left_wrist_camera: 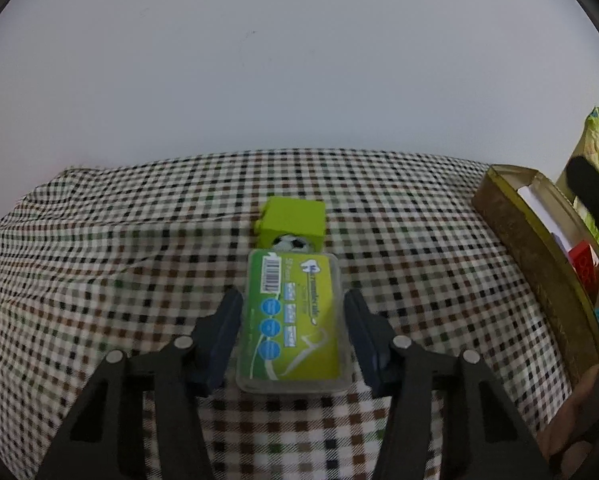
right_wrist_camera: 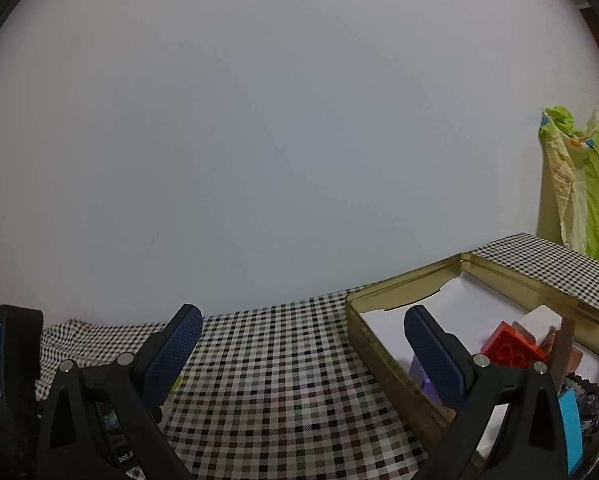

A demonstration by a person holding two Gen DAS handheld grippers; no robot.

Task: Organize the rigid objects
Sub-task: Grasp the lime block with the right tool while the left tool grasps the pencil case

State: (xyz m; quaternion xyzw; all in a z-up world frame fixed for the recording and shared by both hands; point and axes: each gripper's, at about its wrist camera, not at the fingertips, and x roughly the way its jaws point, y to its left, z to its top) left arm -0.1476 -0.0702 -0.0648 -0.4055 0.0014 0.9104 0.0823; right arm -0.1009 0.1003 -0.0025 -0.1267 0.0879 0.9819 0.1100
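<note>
Left gripper [left_wrist_camera: 291, 312] straddles a clear green-labelled case [left_wrist_camera: 292, 320] on the checked cloth [left_wrist_camera: 99, 260], jaws spread beside it, untouching, while the right gripper [right_wrist_camera: 303, 332] hangs open near the gold tin [right_wrist_camera: 383, 356].

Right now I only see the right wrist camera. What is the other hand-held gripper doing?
Observer: The left hand-held gripper is open, with one finger on each side of a flat case that has a green label.
Operator: Is anything behind the case?
Observer: Yes, a green block sits just past its far end, and a tiny soccer ball is tucked between them.
Operator: Where is the tin from there?
Observer: The tin lies to the right of the case, with bare checked cloth between them.
</note>
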